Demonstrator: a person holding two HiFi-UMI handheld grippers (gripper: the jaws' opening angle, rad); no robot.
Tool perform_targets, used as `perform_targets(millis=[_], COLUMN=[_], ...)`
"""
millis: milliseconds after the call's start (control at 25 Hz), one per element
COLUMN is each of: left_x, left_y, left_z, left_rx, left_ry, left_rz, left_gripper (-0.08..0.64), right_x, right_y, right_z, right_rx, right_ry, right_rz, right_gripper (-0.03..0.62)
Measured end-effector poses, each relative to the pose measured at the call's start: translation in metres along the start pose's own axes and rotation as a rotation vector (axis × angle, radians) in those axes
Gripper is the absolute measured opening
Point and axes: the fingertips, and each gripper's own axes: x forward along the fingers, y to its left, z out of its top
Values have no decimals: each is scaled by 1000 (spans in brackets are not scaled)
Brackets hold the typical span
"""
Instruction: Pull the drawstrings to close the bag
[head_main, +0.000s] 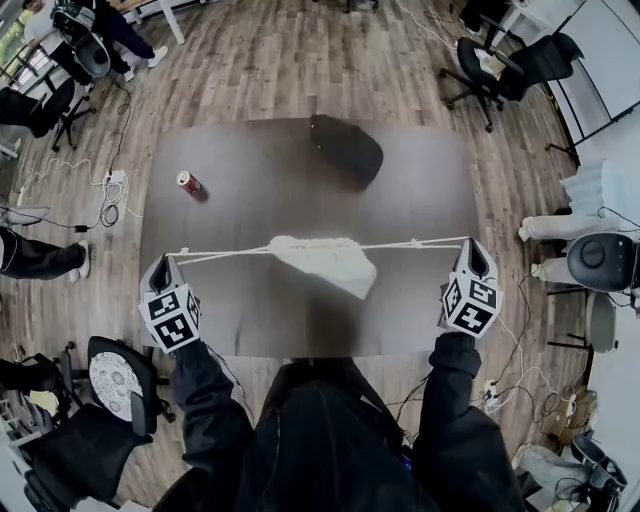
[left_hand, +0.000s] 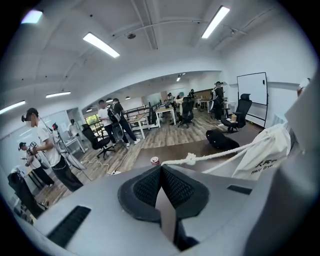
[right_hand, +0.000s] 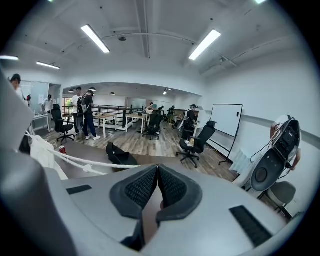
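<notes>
On your left, you are holding the left gripper (head_main: 170, 259) out past the table's (head_main: 250, 310) near-left edge. Its jaws are pressing fully together on the end of the left drawstring (head_main: 225, 254). In the left gripper view that white cord is running from the jaw tips past a knot toward the bag.

Farther back on the left of the table, a red can (head_main: 188, 182) is lying on its side, well apart from everything else.

Between your two hands, the white drawstring bag (head_main: 325, 262) is hanging from the taut cords over the near middle of the table. Its mouth is bunching into a narrow gather along the line of the cords, and its body is sagging toward the right. Whether its bottom is touching the table cannot be told.

Behind it, a black pouch (head_main: 345, 148) is lying at the far edge.

To the right, the right drawstring (head_main: 410, 243) is stretching straight from the gathered mouth to the right gripper (head_main: 470, 246). Its jaws are likewise pinching closed on the cord, out past the table's right edge.
</notes>
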Motion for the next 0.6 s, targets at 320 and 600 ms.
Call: perform_targets(millis=[320,600], left_x=[1,2], left_y=[11,20], left_z=[-4,-11], left_rx=[-18,-27], left_ry=[9,24], left_rz=[15,26], left_gripper=[32,32], right_x=[0,-2], right_y=[-14,-28], right_z=[-10,-22], right_rx=[8,4], right_ry=[17,44], right_rz=[-26,-53], right_gripper=[26,26])
